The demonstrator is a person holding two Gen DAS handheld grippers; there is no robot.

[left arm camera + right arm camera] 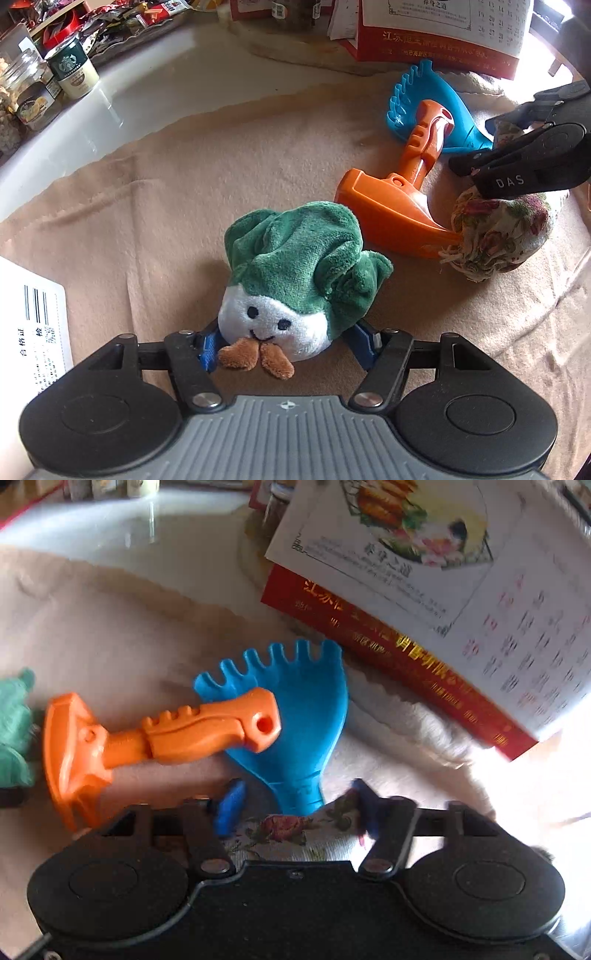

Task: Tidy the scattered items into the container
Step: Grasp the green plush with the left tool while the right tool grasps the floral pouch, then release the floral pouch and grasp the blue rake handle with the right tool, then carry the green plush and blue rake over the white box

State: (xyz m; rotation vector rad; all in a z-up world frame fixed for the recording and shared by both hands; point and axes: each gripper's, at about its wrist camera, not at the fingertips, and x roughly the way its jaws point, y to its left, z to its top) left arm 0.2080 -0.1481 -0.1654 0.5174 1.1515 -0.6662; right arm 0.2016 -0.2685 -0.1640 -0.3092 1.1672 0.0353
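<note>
Left gripper (288,341) is clamped on the plush veg toy (295,273), blue pads pinching the white face end low down, prob. because the firm stuffed base gives better purchase than the floppy green leaves. Toy rests on the beige towel (166,206) w/ the gripper pointing steeply down, so it looks gripped but not lifted yet.

Right gripper (295,808) sits over the floral fabric pouch (502,236). In the right wrist view the pouch fills the gap btwn the blue pads, which stand at its sides; can't tell if they're actually pressing, as that view is blurred. The jaws are partway apart.

Orange toy hammer (391,206) lies flat, its head touching the pouch and its handle lying across the blue toy rake (436,107). That overlap is why I'd guess the soft stuff goes first: pouch and plush come away w/o dragging the plastic pieces.

No container shows in either view, so where these go is unclear. Desk calendar (443,590) stands just behind the rake on the white counter (155,77); jars and a Starbucks can (75,68) sit further back, well apart from the toys. Risk: lifting the pouch may nudge the hammer head.
</note>
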